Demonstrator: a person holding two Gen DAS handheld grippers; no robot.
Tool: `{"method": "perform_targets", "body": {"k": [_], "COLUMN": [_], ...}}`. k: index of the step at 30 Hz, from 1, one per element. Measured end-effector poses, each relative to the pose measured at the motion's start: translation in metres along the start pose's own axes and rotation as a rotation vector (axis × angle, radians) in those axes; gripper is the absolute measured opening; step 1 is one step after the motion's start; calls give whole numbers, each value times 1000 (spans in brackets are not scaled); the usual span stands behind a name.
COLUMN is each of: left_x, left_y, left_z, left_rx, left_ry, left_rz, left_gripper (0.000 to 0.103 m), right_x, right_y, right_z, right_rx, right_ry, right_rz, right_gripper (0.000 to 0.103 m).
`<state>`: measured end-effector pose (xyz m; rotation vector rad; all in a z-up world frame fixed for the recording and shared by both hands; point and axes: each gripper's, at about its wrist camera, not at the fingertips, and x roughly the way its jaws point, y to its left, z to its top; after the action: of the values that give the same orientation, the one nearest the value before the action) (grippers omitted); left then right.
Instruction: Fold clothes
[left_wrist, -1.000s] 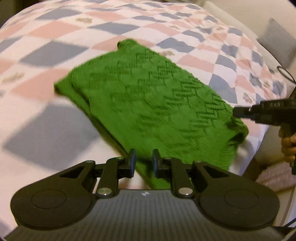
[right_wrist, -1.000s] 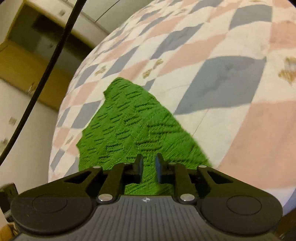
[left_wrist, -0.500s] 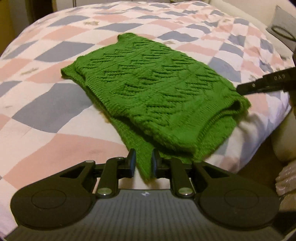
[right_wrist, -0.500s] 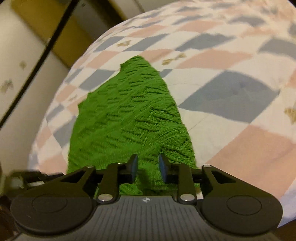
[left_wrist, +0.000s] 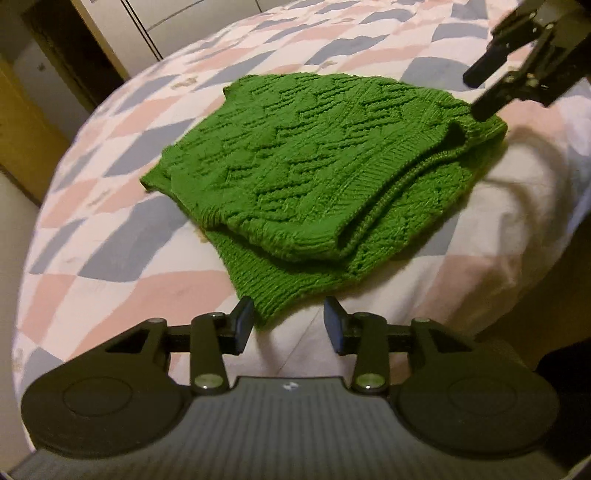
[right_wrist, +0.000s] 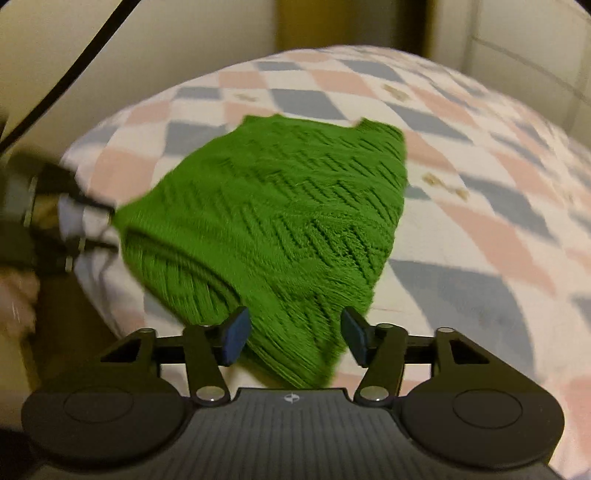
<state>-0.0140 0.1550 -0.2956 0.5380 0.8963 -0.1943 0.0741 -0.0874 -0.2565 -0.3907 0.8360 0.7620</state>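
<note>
A green knitted sweater (left_wrist: 314, 177) lies folded in layers on the checked bedspread (left_wrist: 122, 251). In the left wrist view my left gripper (left_wrist: 290, 325) is open, its fingers apart just short of the sweater's near corner, holding nothing. My right gripper (left_wrist: 480, 92) shows at the top right there, fingers spread, one tip close to the sweater's far right corner. The right wrist view is blurred: the sweater (right_wrist: 280, 221) reaches down between the spread fingers of the right gripper (right_wrist: 295, 336), which stands open and grips none of it.
The bed's edge (left_wrist: 517, 229) drops off at the right of the sweater. A wardrobe and a dark doorway (left_wrist: 66, 59) stand behind the bed. A black cable (right_wrist: 74, 74) crosses the upper left of the right wrist view, and the left gripper and hand (right_wrist: 33, 236) show blurred at its left edge.
Both grippers have gone from shut on the sweater's edge to open and let it go. The sweater now rests folded on the bed; both cameras have swung round.
</note>
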Motion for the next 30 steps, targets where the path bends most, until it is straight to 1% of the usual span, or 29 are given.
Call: {"method": "perform_targets", "body": {"k": [2, 4, 5, 7, 10, 13, 15, 17, 20, 22, 24, 25, 26, 27, 28, 29, 30], "left_x": [2, 4, 5, 7, 14, 23, 29, 35, 43, 48, 51, 53, 54, 54, 52, 47, 42], "left_y": [-10, -20, -24, -34, -54, -71, -78, -82, -84, -86, -84, -84, -83, -81, -77, -70, -63], "left_z": [2, 1, 1, 1, -9, -18, -22, -26, -33, -38, -39, -39, -39, -36, -31, -23, -13], "left_rx": [37, 85, 108, 156, 317, 513, 619, 718, 826, 896, 928, 943, 958, 953, 933, 889, 842], "left_ry": [2, 1, 1, 1, -16, -61, -100, -134, -174, -195, -196, -195, -194, -178, -167, -155, -141], "left_rz": [43, 76, 93, 127, 212, 314, 358, 392, 412, 420, 400, 389, 377, 345, 318, 282, 244], "left_gripper": [39, 39, 39, 40, 43, 51, 53, 53, 54, 54, 51, 45, 32, 25, 22, 20, 19], "right_x": [-3, -6, -4, 3, 14, 24, 30, 34, 39, 41, 43, 45, 46, 47, 45, 44, 41], "right_y": [3, 8, 11, 19, 32, 39, 40, 40, 40, 42, 42, 42, 42, 40, 36, 32, 28], "right_z": [-12, -26, -33, -52, -81, -99, -101, -101, -107, -115, -119, -118, -118, -114, -107, -100, -92], "right_rx": [-136, -281, -349, -502, -727, -879, -920, -951, -1037, -1124, -1188, -1207, -1224, -1227, -1210, -1193, -1170], "right_ry": [-10, -26, -27, -37, -54, -120, -156, -186, -231, -282, -315, -317, -317, -302, -284, -266, -248], "right_rz": [-18, -38, -38, -76, -136, -231, -266, -270, -258, -250, -236, -220, -202, -173, -132, -91, -49], "right_gripper": [63, 68, 68, 68, 68, 68, 67, 67, 67, 64, 58, 53, 49, 39, 30, 27, 22]}}
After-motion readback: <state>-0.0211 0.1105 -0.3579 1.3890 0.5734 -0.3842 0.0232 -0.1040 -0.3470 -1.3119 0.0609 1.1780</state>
